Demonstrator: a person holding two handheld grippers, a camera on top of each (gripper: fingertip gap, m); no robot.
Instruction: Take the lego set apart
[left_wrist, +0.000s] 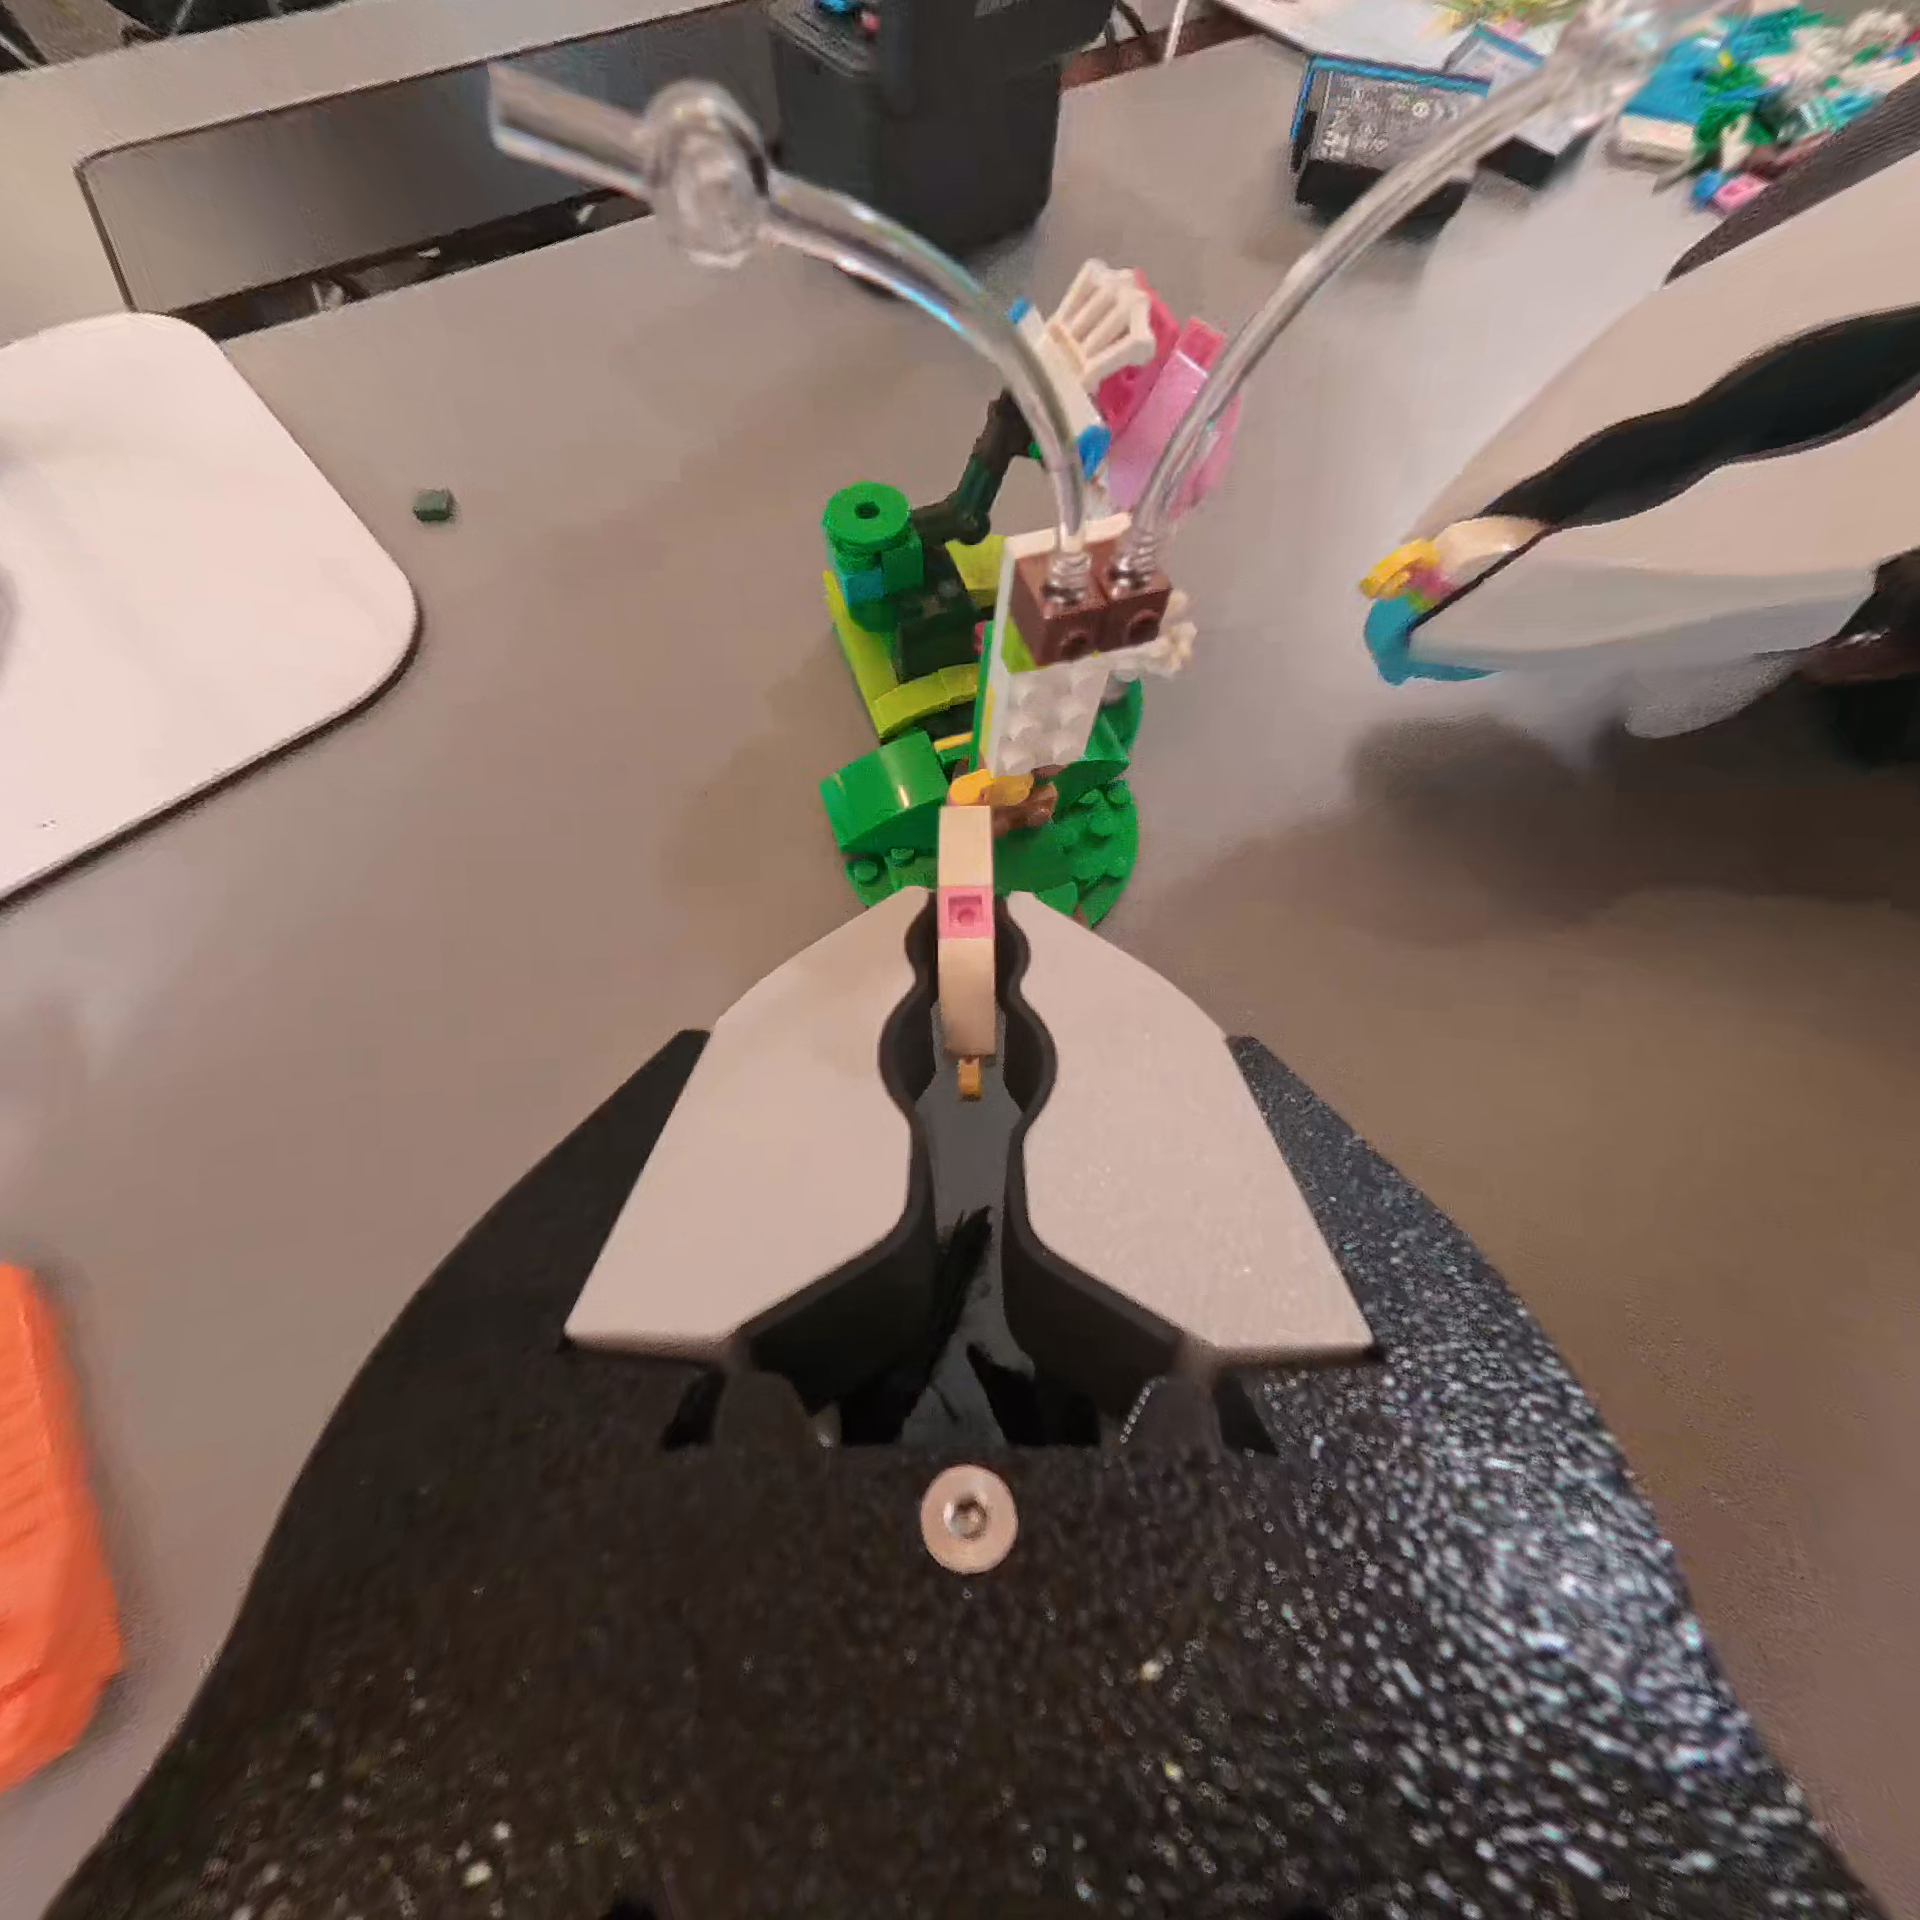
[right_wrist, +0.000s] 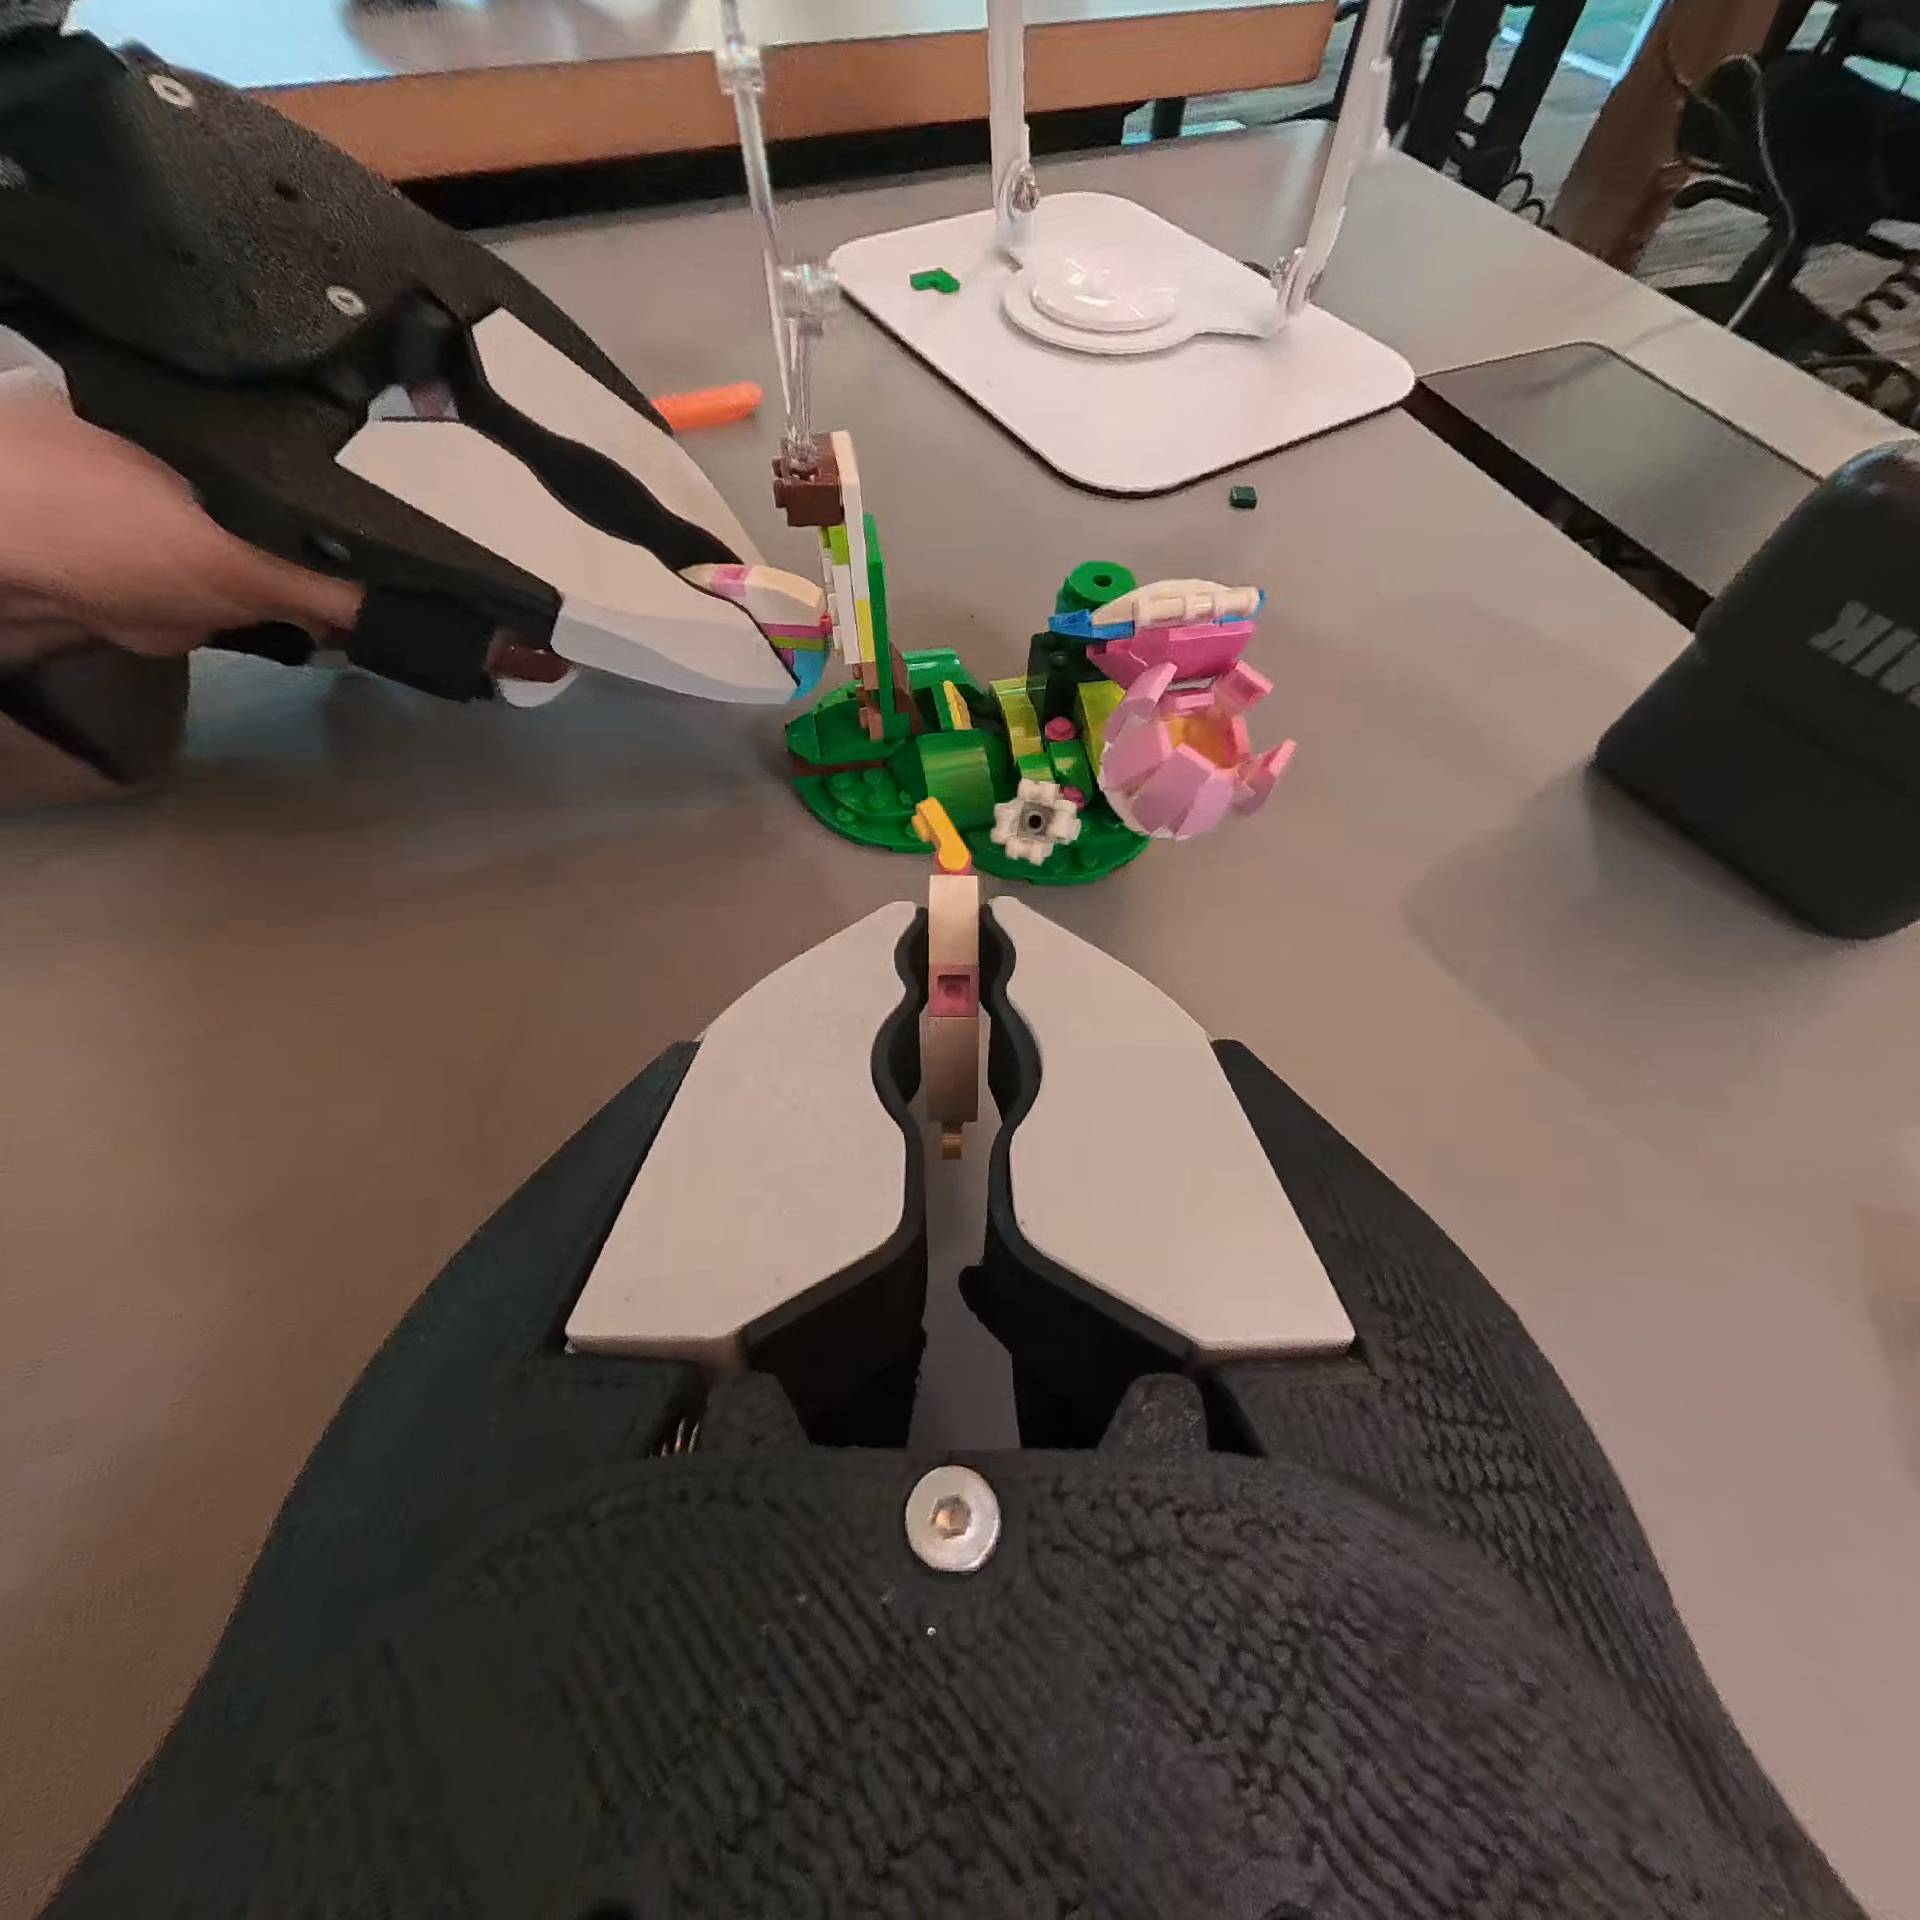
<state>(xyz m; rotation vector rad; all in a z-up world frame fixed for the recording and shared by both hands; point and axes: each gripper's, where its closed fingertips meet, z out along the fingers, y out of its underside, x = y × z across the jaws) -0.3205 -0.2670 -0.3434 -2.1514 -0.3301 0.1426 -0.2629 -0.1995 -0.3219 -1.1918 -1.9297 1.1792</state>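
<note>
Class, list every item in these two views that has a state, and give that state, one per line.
Left gripper: shut on a tan-and-pink lego piece.
Right gripper: shut on a second tan-and-pink lego piece.
Green-based lego flower set: upright, partly assembled.
Small green brick: loose on grey table.

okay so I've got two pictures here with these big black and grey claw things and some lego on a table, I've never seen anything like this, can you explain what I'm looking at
No robot here: a person holds a hand-held gripper in each hand, and each carries a camera looking forward along its two grey fingers. One picture comes from the left gripper, the other from the right gripper; each also shows in the other's view, off to the side.

On the grey table stands a small lego set: a green base with a pink flower and clear curved rods rising from brown bricks. Behind it lies a white stand base, with a dark box to the side.

Each gripper is shut on a small tan and pink lego piece, both clear of the set.
</note>
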